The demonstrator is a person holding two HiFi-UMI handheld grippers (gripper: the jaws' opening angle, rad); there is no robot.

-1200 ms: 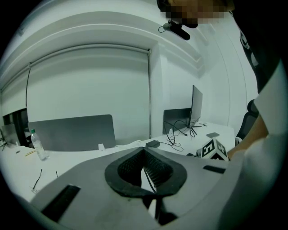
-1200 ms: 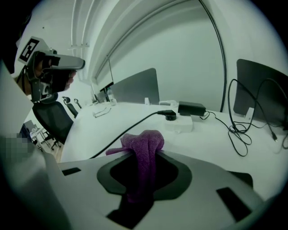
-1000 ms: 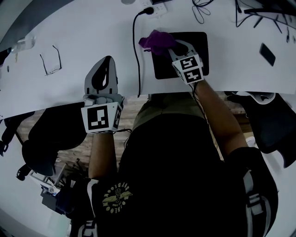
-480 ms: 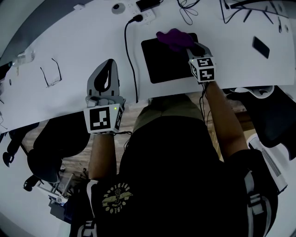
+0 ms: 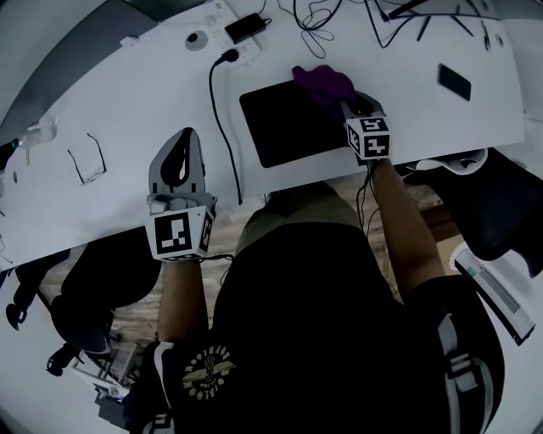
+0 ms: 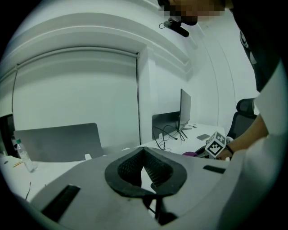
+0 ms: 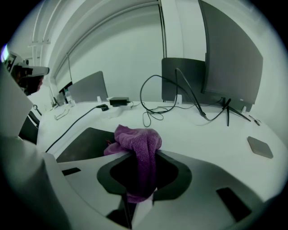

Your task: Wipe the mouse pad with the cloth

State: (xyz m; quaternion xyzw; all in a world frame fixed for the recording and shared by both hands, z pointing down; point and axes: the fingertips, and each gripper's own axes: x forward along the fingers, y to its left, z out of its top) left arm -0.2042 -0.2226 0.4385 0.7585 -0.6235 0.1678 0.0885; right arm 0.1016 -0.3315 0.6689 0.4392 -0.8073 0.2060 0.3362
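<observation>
The black mouse pad (image 5: 284,127) lies on the white desk (image 5: 110,102) in front of me. A purple cloth (image 5: 322,83) rests bunched on the pad's far right corner, with my right gripper (image 5: 344,98) shut on it. In the right gripper view the cloth (image 7: 137,143) hangs pinched between the jaws, and the pad (image 7: 87,141) lies below to the left. My left gripper (image 5: 184,137) sits on the desk left of the pad, its jaws together (image 6: 144,152) and nothing in them.
A black cable (image 5: 219,127) runs down the desk from a power strip (image 5: 242,48) between left gripper and pad. Glasses (image 5: 88,161) lie at far left. A dark phone (image 5: 455,81) lies at right, tangled cables (image 5: 314,21) at the back, and an office chair (image 5: 492,203) stands at right.
My right gripper has dragged the cloth along the pad's far edge from its left corner to its right corner. The left gripper has stayed in place.
</observation>
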